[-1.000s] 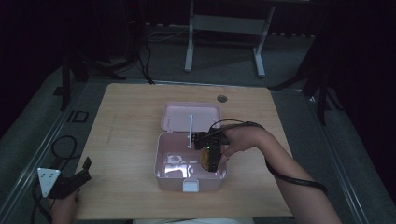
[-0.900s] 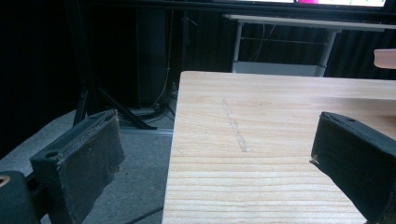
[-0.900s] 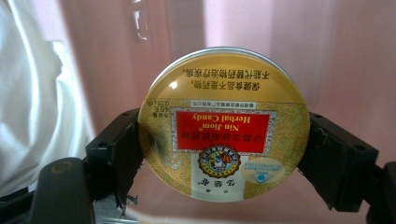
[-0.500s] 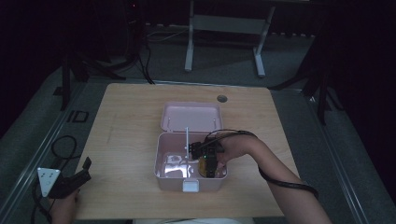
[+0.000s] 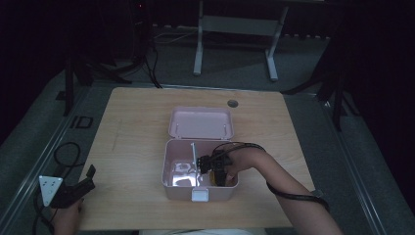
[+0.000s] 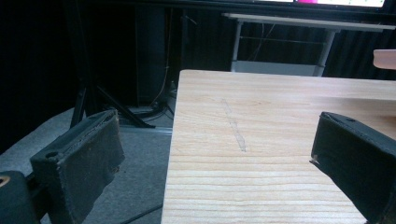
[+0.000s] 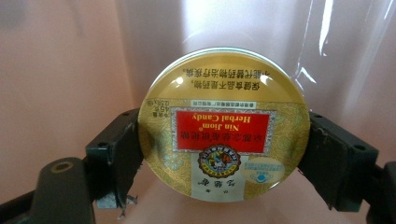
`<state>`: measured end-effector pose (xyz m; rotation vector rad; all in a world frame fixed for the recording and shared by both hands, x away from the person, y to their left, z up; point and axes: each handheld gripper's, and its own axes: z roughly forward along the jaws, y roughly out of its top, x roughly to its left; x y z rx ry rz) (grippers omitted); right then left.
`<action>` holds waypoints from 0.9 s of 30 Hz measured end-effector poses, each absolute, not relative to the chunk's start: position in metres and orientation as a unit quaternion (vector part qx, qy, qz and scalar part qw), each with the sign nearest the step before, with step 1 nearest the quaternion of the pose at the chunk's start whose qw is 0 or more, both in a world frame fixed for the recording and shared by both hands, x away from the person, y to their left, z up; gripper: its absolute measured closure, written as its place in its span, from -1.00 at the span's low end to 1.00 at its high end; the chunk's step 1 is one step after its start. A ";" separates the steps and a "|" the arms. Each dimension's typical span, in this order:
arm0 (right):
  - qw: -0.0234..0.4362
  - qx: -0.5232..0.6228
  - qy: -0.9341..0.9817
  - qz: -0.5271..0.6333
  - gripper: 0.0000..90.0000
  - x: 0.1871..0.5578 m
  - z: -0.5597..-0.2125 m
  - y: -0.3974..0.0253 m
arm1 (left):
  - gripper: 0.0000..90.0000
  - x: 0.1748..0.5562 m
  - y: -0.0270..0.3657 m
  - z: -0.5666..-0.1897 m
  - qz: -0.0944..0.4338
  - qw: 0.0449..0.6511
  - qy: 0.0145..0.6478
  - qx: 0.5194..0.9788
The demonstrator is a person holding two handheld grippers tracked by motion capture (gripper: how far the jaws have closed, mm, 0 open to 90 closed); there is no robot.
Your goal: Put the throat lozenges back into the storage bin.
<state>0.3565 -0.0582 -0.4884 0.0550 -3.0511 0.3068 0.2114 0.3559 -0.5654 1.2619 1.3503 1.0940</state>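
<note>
The room around is dark, with a grey floor (image 5: 313,122) and a metal frame (image 5: 235,24) beyond the wooden surface (image 5: 132,132). Near the surface's middle stands an open pink box (image 5: 176,183), lid (image 5: 200,122) tipped back. Inside the box's right part the right gripper (image 5: 215,169) has its fingers (image 7: 116,154) clamped on a round golden candy tin (image 7: 224,126). Well left of the box, at the surface's near corner, the left gripper (image 5: 73,191) holds its fingers (image 6: 84,158) apart on nothing. The box's left contents are too glary to make out.
</note>
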 end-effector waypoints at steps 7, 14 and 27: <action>0.049 0.013 -0.994 0.093 -0.56 0.357 -0.489 -0.059 | -0.95 0.211 0.356 -0.565 0.447 0.477 0.553 0.517; 0.063 0.003 -0.994 0.092 -0.58 0.357 -0.487 -0.060 | -0.94 0.211 0.356 -0.565 0.446 0.478 0.552 0.518; 0.047 0.002 -0.998 0.031 -0.70 0.358 -0.443 -0.068 | -0.95 0.212 0.356 -0.565 0.445 0.478 0.552 0.518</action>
